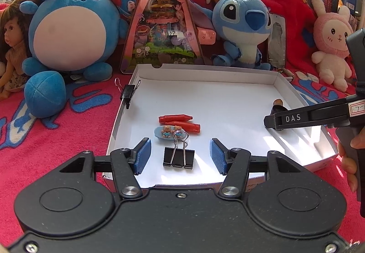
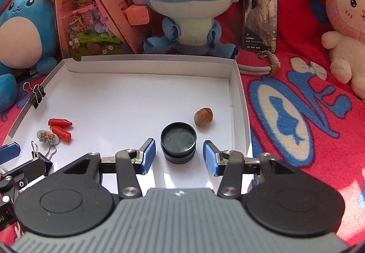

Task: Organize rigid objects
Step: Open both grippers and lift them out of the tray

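Where the left wrist camera looks down, we see the left gripper [image 1: 180,156] over the near edge of the white tray [image 1: 205,75], its blue pads standing apart with clear gaps on both sides of a black binder clip [image 1: 178,157]. The clip lies on the tray floor between the pads, touching neither. Just beyond it we note an oval bear charm [image 1: 170,132] and two red caps [image 1: 176,121], one touching the other. A second binder clip [image 1: 128,93] is clamped on the tray's left wall. At right, the right gripper [image 1: 273,121] reaches in, held by a hand [image 1: 349,157].

From the right wrist camera, we find the right gripper [image 2: 179,157] half-wide, pads clear of a round black lid [image 2: 178,142] that sits between them on the tray [image 2: 235,97] floor. A brown nut [image 2: 203,116] lies just beyond the lid, apart from it. The caps [image 2: 59,127] and charm [image 2: 48,137] lie far left.
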Tool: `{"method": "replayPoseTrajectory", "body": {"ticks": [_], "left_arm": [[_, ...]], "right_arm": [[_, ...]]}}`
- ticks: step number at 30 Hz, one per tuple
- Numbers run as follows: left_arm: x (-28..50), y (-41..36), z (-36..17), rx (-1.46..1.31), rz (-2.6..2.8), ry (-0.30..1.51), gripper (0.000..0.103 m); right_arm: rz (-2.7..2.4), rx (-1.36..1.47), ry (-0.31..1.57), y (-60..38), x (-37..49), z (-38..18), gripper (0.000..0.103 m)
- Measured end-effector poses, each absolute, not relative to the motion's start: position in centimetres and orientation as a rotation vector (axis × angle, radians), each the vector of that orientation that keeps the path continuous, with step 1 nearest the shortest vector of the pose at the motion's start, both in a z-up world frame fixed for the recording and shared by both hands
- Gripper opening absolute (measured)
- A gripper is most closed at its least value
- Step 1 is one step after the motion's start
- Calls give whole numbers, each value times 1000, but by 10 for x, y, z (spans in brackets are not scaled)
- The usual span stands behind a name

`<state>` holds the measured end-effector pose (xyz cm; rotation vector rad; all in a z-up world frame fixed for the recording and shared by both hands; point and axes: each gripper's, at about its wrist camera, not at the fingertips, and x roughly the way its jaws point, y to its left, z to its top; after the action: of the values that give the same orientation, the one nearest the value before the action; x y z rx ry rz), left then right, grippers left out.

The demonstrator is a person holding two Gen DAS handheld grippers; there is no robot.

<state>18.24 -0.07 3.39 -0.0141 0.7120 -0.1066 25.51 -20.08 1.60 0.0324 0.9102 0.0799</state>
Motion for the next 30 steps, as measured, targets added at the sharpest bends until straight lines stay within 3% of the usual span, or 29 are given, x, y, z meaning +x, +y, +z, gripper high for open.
{"method": "replayPoseTrajectory", "body": {"ticks": [5, 12, 15, 30], "left_arm": [[182, 0, 31, -18, -104, 717, 55], [183, 1, 30, -23, -103, 718, 55], [182, 1, 31, -24, -107, 716, 55], [133, 6, 54, -10, -200, 670, 61]], "right_arm": [[78, 14, 906, -199, 254, 16, 39], [81, 1, 897, -198, 253, 15, 37], [80, 1, 889, -199, 253, 15, 53], [115, -100, 740, -206, 194, 46, 76]]}}
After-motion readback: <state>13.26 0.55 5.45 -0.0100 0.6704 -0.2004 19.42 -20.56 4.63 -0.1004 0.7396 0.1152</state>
